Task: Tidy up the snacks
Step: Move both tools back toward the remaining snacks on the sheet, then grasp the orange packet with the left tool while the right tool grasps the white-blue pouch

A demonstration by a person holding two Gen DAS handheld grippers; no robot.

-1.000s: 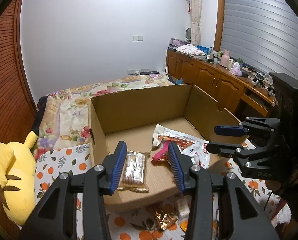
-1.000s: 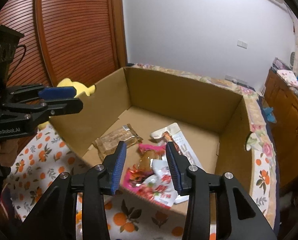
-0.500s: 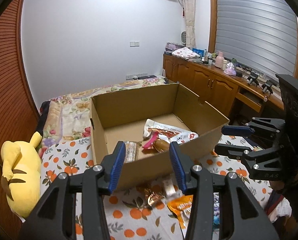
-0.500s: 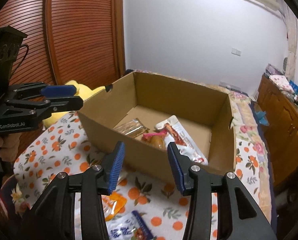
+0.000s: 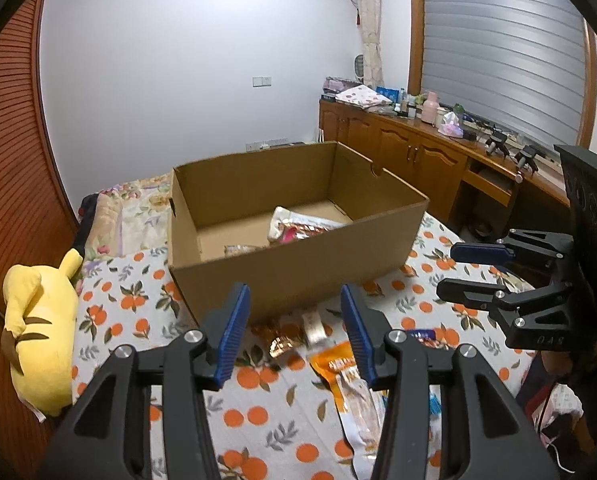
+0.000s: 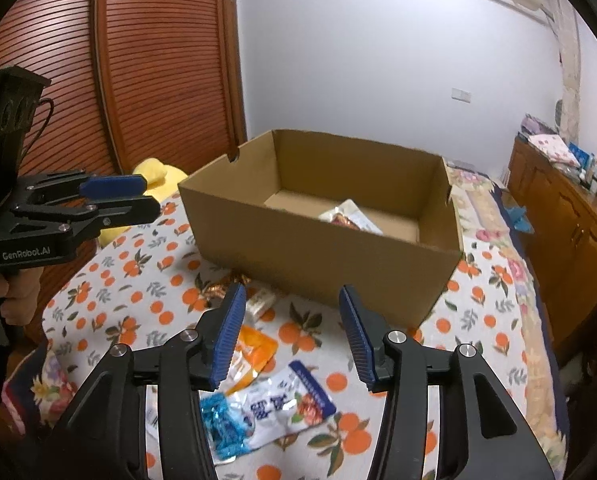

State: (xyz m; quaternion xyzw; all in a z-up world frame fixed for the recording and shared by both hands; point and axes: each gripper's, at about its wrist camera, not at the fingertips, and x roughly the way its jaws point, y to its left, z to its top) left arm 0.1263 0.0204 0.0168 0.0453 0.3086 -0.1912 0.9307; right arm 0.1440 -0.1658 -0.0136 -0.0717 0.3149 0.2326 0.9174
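I see both the left gripper (image 5: pixel 294 320) and right gripper (image 6: pixel 288 320) released, empty, right jaws just widening, before the cardboard box (image 6: pixel 322 248)

Yellow plush toy (image 5: pixel 38 332) lies on orange-print bedspread (image 5: pixel 138 312); wooden cabinet (image 5: pixel 410 152) behind.

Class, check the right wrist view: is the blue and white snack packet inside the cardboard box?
No: the blue and white packet lies on the orange-print cloth outside the cardboard box.

The cardboard box's (image 5: pixel 298 276) near wall hides most of the packets inside — only their tops show. At lower centre, the left gripper's fingers (image 5: pixel 230 332) cover part of the orange packet (image 5: pixel 338 364) — its print is unreadable.
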